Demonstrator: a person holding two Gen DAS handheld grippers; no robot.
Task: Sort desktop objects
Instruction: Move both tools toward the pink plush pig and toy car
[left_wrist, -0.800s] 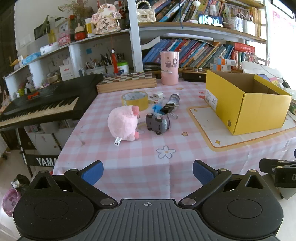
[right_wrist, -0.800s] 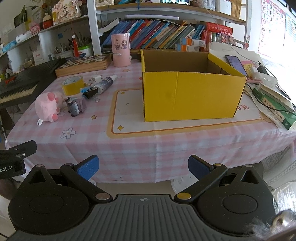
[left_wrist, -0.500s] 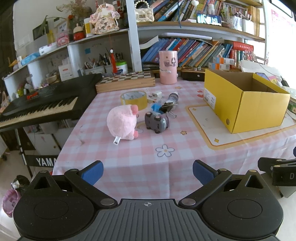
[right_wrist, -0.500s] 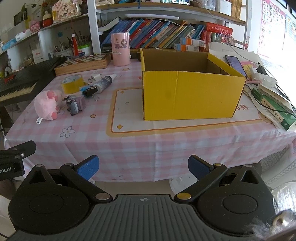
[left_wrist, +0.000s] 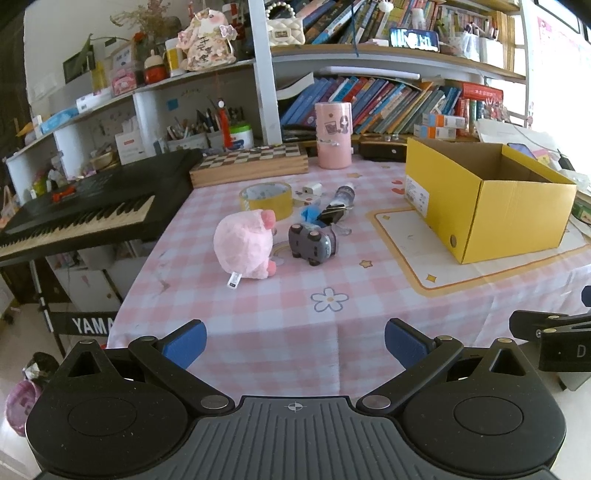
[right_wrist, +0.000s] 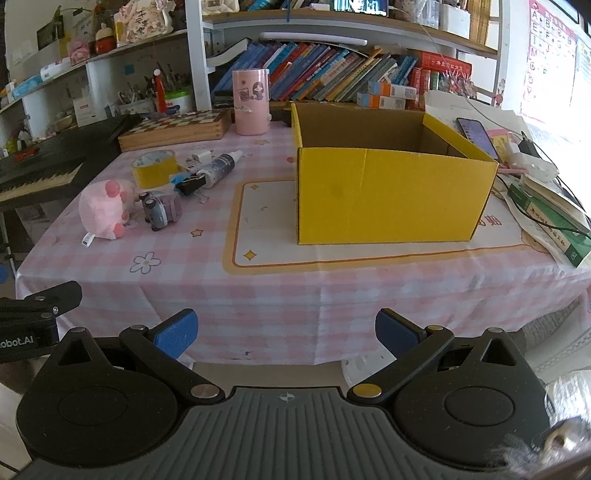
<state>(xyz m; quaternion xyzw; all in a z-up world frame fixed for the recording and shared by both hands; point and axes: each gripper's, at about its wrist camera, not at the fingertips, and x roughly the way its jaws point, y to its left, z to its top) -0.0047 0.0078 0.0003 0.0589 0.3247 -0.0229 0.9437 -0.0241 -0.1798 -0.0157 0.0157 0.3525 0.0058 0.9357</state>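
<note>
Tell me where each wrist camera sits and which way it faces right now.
Left wrist: on the open left gripper, off the table's near edge, facing the pink plush pig.
Right wrist: on the open right gripper, facing the open yellow cardboard box.
Shared: pig, box, each other's gripper at the frame edge.

I took the open box (right_wrist: 391, 195) as my landmark; it stood on the desk (right_wrist: 332, 291), on a mat (right_wrist: 266, 236) that reached out to its left and front. Well to its left lay the plush pig (left_wrist: 245, 245), with the toy car (left_wrist: 312, 242) just beside the pig on the box's side. Behind those two sat the tape roll (left_wrist: 266, 199), a binder clip (right_wrist: 192, 186) and a bottle (right_wrist: 221, 168) lying flat. Behind and left of the box stood a cup (right_wrist: 251, 101), left of it a chessboard (right_wrist: 173, 129). A phone (right_wrist: 476, 136) lay to the box's right, and the keyboard (left_wrist: 81, 210) stood far left, off the desk.
</note>
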